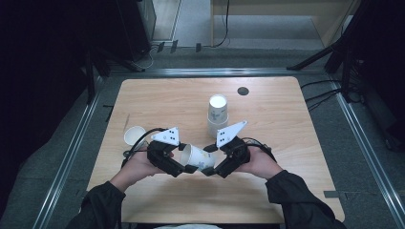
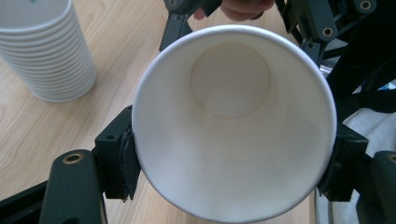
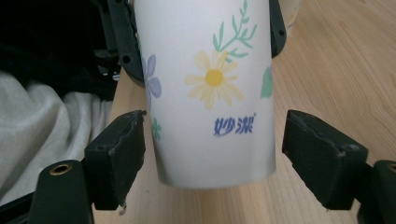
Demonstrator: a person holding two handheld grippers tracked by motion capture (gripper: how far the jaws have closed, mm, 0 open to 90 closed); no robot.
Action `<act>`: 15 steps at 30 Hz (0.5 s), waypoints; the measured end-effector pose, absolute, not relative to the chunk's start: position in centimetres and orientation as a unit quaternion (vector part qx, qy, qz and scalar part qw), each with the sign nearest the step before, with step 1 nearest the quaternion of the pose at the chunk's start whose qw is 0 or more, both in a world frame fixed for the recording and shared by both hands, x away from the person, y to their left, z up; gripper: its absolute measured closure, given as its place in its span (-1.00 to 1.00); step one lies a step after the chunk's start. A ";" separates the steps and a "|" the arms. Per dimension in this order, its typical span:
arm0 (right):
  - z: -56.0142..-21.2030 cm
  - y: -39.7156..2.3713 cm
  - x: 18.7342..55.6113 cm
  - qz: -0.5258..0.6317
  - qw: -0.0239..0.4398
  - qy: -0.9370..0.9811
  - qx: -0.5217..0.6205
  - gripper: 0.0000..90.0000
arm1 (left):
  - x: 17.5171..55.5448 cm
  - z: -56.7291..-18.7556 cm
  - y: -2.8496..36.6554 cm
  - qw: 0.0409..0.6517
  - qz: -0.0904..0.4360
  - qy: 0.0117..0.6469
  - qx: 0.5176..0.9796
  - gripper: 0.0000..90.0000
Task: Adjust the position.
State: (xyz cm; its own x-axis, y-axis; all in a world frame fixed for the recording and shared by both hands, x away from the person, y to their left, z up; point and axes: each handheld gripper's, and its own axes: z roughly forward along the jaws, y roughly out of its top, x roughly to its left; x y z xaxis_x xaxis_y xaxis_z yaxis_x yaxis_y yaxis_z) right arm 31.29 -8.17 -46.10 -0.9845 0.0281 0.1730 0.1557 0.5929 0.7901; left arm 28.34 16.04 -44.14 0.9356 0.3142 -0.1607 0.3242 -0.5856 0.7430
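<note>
A white paper cup (image 1: 199, 158) printed with flowers lies on its side in the air, just above the wooden table (image 1: 157, 102), between my two grippers. My left gripper (image 1: 187, 168) is shut on its rim. In the left gripper view I look straight into the cup's mouth (image 2: 233, 121), and both pads (image 2: 125, 161) press on the rim. My right gripper (image 1: 210, 171) stands at the cup's base. The right gripper view shows the base (image 3: 212, 116) between the open jaws of that gripper (image 3: 219, 158), with a gap on each side.
A tall stack of nested cups (image 1: 217, 116) stands upright behind the grippers at mid-table, also close by as the stack (image 2: 46, 51). A single upright cup (image 1: 134, 136) stands to the left. A black round grommet (image 1: 243, 90) sits near the far edge.
</note>
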 end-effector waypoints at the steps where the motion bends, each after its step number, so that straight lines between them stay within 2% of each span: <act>1: -46.1 -8.2 31.3 -0.446 0.068 -0.891 -0.053 -0.52 | 28.4 -44.2 15.9 0.410 -0.005 0.179 0.894 -0.47; 9: -46.5 -8.9 31.0 -0.429 0.037 -0.901 -0.046 -0.52 | 28.6 -45.3 14.2 0.334 -0.003 0.162 0.929 -0.47; 15: -47.4 -8.6 30.6 -0.411 0.038 -0.910 -0.043 -0.51 | 28.3 -45.8 12.7 0.291 0.012 0.140 0.946 -0.47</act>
State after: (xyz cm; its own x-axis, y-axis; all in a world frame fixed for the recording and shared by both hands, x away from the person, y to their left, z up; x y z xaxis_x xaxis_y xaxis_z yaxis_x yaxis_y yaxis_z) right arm 30.60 -8.64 -47.36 -0.9934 0.0469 0.1042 0.1092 0.6586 0.7446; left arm 28.35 12.70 -45.84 0.9606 0.2718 -0.0580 0.2575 -0.7917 0.5540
